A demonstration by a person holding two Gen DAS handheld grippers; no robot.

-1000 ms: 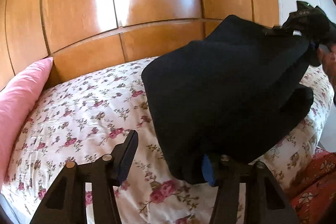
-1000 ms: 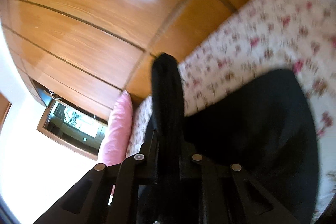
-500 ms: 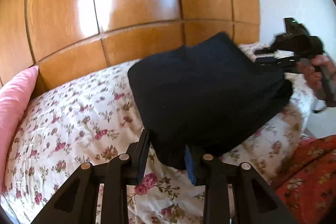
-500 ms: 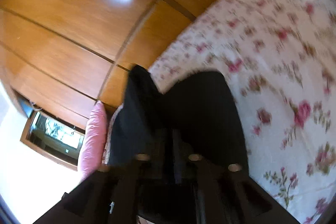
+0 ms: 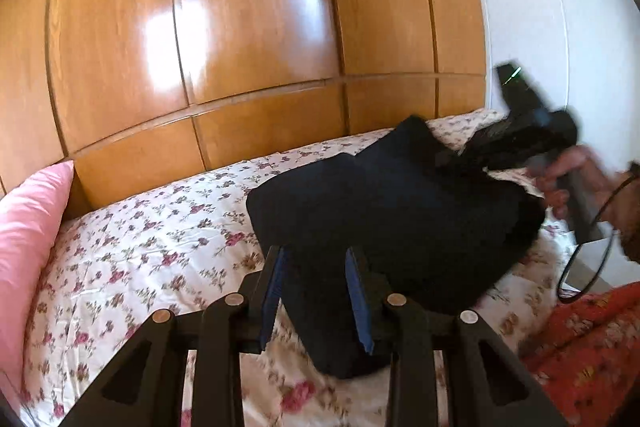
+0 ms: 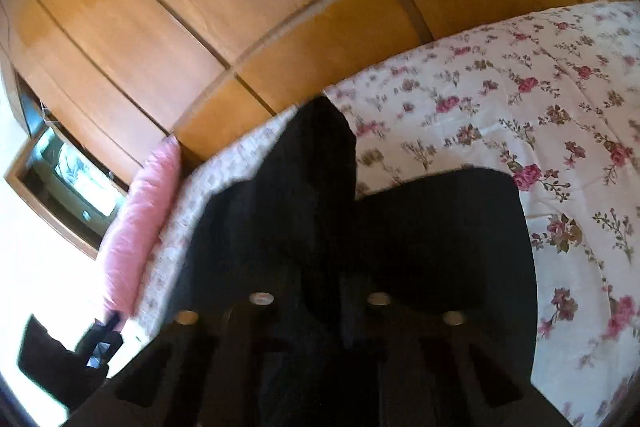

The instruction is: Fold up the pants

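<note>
The black pants (image 5: 392,211) lie folded in a thick bundle on the floral bedspread (image 5: 152,247). My left gripper (image 5: 316,291) has its blue-padded fingers around the near corner of the bundle, with cloth filling the gap between them. My right gripper (image 5: 492,147) shows in the left wrist view at the bundle's far right edge, held by a hand. In the right wrist view the pants (image 6: 440,247) bunch up between the right gripper's fingers (image 6: 320,291), which are dark and blurred; a peak of cloth sticks up from them.
A glossy wooden wardrobe (image 5: 240,39) stands behind the bed. A pink pillow (image 5: 28,227) lies at the bed's left end. A red patterned cloth (image 5: 592,355) is at the lower right. A white wall (image 5: 540,7) is on the right.
The pants have come down from hanging in the air onto the bed. My left gripper's fingers have closed in from wide open onto the near corner. My right gripper has lowered with its edge.
</note>
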